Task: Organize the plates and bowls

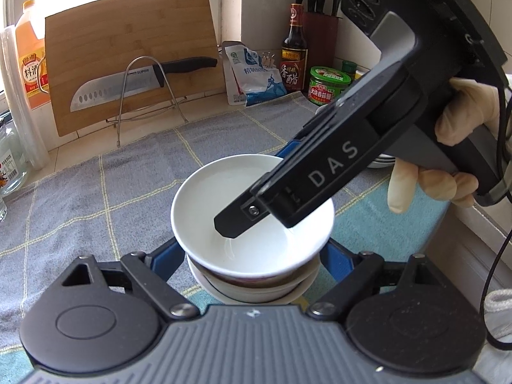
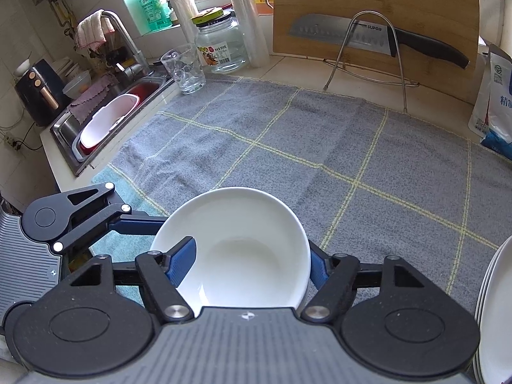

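Observation:
A white bowl [image 1: 252, 211] sits on top of a stack of bowls [image 1: 252, 288] on the grey checked towel [image 1: 128, 192]. My left gripper [image 1: 252, 256] is spread around the stack, with blue pads on both sides. My right gripper [image 1: 243, 217] comes in from the upper right, one finger inside the top bowl and one outside its rim. In the right wrist view the same bowl [image 2: 236, 249] lies between the right gripper's [image 2: 252, 265] blue pads [image 2: 184, 262]. White plates [image 2: 492, 320] are stacked at the right edge.
A cutting board [image 1: 128, 51] with a knife on a wire stand, bottles and jars [image 1: 294, 51] line the back wall. A glass jar [image 2: 220, 44], a tumbler [image 2: 184, 67] and the sink [image 2: 105, 121] are to the left.

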Demonstrator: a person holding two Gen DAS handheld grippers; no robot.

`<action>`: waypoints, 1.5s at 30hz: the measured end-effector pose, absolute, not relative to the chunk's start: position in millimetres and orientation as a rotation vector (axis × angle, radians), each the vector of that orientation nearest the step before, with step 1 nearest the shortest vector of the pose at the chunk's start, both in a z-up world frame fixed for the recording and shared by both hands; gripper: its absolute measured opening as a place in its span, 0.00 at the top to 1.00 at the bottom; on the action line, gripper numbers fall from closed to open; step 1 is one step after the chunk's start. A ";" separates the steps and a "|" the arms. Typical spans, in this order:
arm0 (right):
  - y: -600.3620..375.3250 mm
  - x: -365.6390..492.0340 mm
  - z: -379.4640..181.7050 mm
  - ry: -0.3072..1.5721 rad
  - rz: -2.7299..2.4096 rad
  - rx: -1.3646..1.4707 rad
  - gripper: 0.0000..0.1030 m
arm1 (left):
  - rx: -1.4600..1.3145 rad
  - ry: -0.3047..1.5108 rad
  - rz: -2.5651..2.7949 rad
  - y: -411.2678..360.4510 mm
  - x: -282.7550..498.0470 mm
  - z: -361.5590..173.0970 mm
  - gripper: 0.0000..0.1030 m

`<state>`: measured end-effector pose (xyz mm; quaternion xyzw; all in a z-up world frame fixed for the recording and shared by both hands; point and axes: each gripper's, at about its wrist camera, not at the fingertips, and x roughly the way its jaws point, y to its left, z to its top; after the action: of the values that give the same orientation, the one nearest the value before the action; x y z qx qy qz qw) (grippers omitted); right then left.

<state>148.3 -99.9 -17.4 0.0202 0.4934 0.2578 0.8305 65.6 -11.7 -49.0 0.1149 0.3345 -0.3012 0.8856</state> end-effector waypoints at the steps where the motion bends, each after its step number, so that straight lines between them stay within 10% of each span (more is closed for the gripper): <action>1: -99.8 148.3 -17.3 1.046 0.548 0.043 0.25 | 0.238 0.696 -0.627 -12.2 67.0 -49.3 0.12; 12: -96.8 145.3 -17.4 1.016 0.544 0.005 0.00 | 0.222 0.693 -0.650 -8.8 67.5 -52.3 0.10; 45: -104.2 67.0 -34.5 0.949 0.474 -0.293 0.00 | 0.416 0.681 -0.823 26.8 78.1 -88.1 0.04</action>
<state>67.0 -104.2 -34.5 -0.1393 0.4509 0.2254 0.8523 78.1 26.8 -88.1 0.1969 0.3224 -0.3892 0.8402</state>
